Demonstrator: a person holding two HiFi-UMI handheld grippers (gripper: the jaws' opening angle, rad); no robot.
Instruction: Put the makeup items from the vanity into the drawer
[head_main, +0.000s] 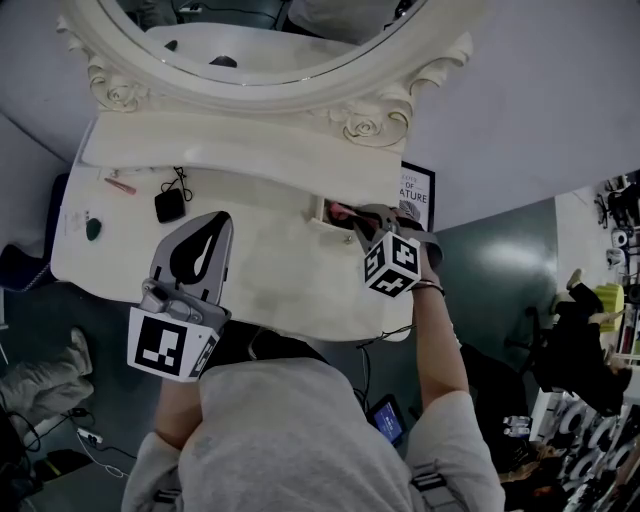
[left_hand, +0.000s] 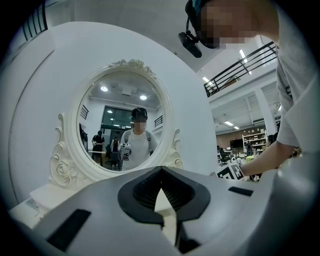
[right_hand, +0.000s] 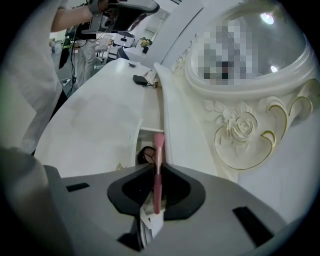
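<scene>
The person's grey shirt (head_main: 290, 430) fills the bottom of the head view, with both arms reaching out over the worktop (head_main: 270, 270). The pink makeup brush (right_hand: 159, 147) is clamped in the right tool (right_hand: 156, 172). The jaws are closed to a narrow gap on its handle and the head points out ahead. This tool tilts down over the open drawer (right_hand: 147, 137), which is set near the worktop's right back corner, under the raised back ledge. A dark rounded item (right_hand: 146, 156) already lies in the drawer, and the head view shows something pink there too; I cannot say what either is. The step looks like the drop-off of the brush: the next move calls for lowering its head past the drawer rim, easing the jaws apart and drawing back without catching the ledge. The left tool (left_hand: 161, 172) is level over the worktop's front left part with its tips together and nothing between them. It is probably free to fetch what remains toward the back left edge — a thin pink stick (head_main: 120, 186), a small black item with a cord (head_main: 169, 205) and a little green thing (head_main: 93, 229). Behind stands the ornate oval mirror (head_main: 270, 40). A framed sign (head_main: 417, 195) by the right back corner shows only "OF" and "ATURE" — the rest is hidden.
</scene>
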